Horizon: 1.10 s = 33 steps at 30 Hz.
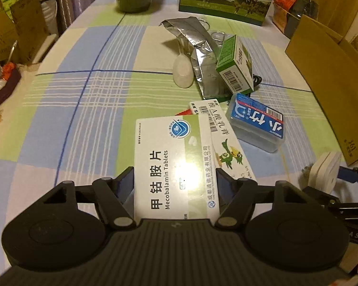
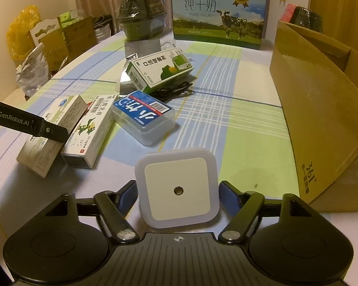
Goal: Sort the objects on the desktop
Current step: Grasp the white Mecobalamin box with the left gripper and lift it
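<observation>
A white-and-green Mecobalamin tablet box (image 1: 174,162) sits between the fingers of my left gripper (image 1: 174,178), and both pads press its long sides. In the right wrist view the box (image 2: 57,116) stands tilted on the tablecloth with a black left finger (image 2: 52,131) against it. A white square night light (image 2: 177,190) faces the right wrist camera between the blue pads of my right gripper (image 2: 177,191), which stand just off its edges. The left wrist view shows the night light (image 1: 324,171) edge-on at the far right.
Beside the tablet box lie an ointment box with a green bird (image 2: 88,133) and a clear case with a blue label (image 2: 143,116). Farther back are a green-and-white box (image 2: 160,71), a black cable (image 2: 174,90) and a foil pouch (image 1: 198,47). An open cardboard box (image 2: 322,109) stands on the right, a milk carton (image 2: 217,14) at the back.
</observation>
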Each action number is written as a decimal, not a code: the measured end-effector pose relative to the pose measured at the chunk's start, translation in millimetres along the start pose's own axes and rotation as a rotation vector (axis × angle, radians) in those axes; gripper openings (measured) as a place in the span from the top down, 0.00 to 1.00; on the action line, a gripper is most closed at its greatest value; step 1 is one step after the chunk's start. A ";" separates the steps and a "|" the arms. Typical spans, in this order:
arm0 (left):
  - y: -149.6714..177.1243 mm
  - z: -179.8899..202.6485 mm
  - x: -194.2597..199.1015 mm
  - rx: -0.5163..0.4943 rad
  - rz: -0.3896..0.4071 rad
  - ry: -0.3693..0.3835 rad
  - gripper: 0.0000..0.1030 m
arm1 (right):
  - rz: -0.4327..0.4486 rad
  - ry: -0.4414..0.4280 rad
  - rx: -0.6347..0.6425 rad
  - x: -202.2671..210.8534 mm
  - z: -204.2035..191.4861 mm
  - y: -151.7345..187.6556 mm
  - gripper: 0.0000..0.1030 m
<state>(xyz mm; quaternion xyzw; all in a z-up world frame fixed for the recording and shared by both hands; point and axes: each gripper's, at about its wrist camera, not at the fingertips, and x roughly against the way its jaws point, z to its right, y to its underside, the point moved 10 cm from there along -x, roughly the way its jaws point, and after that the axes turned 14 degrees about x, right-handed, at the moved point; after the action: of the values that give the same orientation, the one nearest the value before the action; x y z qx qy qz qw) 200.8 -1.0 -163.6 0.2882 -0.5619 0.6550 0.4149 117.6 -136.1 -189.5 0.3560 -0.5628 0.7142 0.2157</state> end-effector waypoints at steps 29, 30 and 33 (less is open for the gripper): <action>-8.3 111.4 98.3 -0.093 0.153 0.177 0.35 | 0.219 0.161 -0.095 134.9 81.6 -61.0 0.39; -9.9 122.9 102.0 -0.105 0.159 0.192 0.35 | 0.223 0.181 -0.100 141.0 92.2 -62.5 0.39; -15.9 163.3 111.2 -0.144 0.169 0.249 0.35 | 0.225 0.241 -0.125 157.6 129.3 -60.8 0.39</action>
<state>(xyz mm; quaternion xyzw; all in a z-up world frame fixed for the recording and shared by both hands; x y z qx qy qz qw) 145.6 -135.4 -28.8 0.1260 -0.5738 0.6763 0.4444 92.0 -257.8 -17.0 0.1885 -0.6124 0.7349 0.2220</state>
